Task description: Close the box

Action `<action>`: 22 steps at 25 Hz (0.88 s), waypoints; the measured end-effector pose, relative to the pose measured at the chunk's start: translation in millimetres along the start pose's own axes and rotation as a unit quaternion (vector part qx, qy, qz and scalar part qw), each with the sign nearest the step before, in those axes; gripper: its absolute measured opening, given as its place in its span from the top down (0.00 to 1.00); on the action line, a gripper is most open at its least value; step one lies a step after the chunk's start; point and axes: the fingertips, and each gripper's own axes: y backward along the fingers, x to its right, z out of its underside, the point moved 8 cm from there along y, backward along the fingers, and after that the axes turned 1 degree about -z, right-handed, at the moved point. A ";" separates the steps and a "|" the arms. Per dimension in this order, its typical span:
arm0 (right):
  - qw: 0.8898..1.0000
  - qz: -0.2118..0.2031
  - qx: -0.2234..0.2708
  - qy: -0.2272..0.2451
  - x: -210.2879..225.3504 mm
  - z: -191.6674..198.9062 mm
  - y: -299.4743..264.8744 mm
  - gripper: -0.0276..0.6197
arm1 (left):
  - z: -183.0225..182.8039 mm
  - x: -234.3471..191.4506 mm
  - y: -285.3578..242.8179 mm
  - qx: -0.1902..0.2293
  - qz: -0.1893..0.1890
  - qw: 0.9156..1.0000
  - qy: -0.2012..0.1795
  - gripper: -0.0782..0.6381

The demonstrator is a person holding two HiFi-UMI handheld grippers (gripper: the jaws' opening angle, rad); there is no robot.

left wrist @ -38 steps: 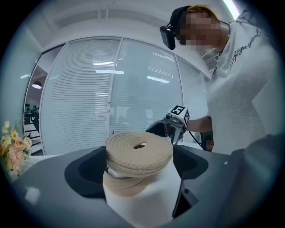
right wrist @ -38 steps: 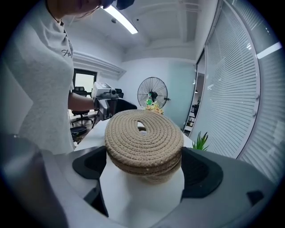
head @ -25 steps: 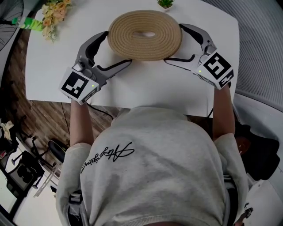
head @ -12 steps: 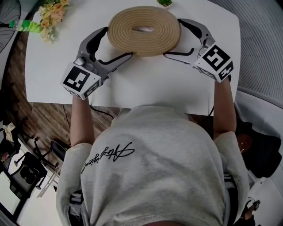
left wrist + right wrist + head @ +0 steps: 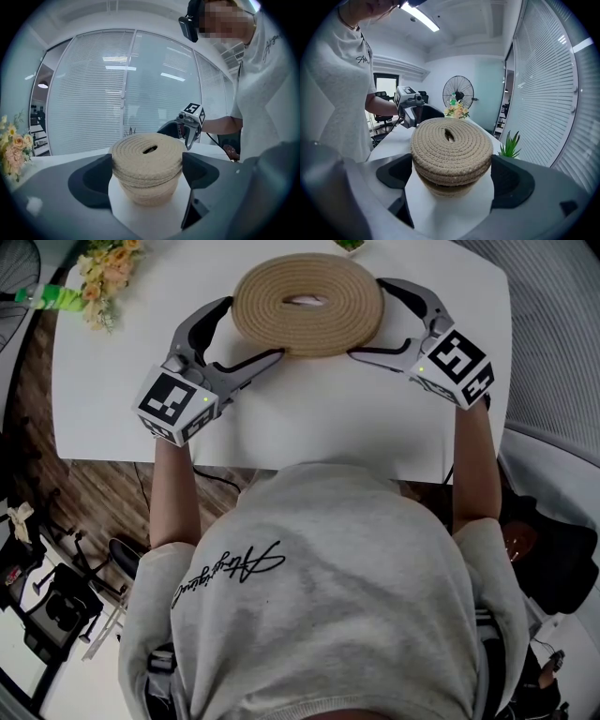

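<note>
Compared with the gripper views of 1.5 s before, the lid (image 5: pixel 307 304) had come down. Then it stood tilted and raised over the box (image 5: pixel 147 194); now it lay level on top of it.

The left gripper (image 5: pixel 248 331) had its 2 jaws spread wide, and they appeared to press the lid's rim from both sides, at the left edge of the lid in the head view. The right gripper (image 5: pixel 367 319) did the same at the right edge, its jaws equally wide and seemingly touching the rim. Each gripper view showed the lid filling the whole gap between the jaws, with the box body narrower below it and free of the jaws.

The box stood in the upper middle of the head view, on the white table (image 5: pixel 309 427), directly between the 2 grippers, so neither was nearer than the other. The slot in the lid's centre ran left to right in that view. In the right gripper view a thin dark seam remained under the lid's near edge, so the lid was perhaps not fully seated. I judged the closing nearly finished. The next move probably called for opening both pairs of jaws and drawing them outward, left and right, without dragging the lid.

Flowers (image 5: pixel 103 268) lay at the upper left, well apart.
</note>
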 end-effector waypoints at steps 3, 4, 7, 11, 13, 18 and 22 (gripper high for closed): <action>1.000 -0.003 -0.001 -0.006 -2.7 3.1 1.9 0.14 | 0.5 3.9 -0.8 -0.005 0.003 1.000 0.001 0.26; 1.000 -0.004 -0.001 -0.009 -3.4 4.7 2.1 0.14 | 0.9 4.7 -1.1 -0.005 0.004 1.000 0.002 0.26; 1.000 -0.006 0.003 -0.018 -3.9 8.5 -0.6 0.14 | 3.9 3.4 -1.1 -0.004 0.006 1.000 0.005 0.26; 1.000 -0.009 0.010 -0.025 -4.1 14.3 -4.7 0.14 | 7.9 2.6 -1.5 0.000 0.006 1.000 0.003 0.26; 0.999 -0.009 0.013 -0.031 -4.4 16.3 -4.4 0.14 | 7.6 3.1 -2.1 0.001 0.006 1.000 0.002 0.26; 0.999 -0.004 0.025 -0.047 -7.3 20.2 -2.8 0.14 | 7.7 6.1 -1.7 0.004 0.001 1.000 0.001 0.25; 0.995 0.012 0.050 -0.079 -10.0 25.5 -0.4 0.14 | 7.9 6.4 -0.2 0.009 -0.003 1.000 -0.001 0.25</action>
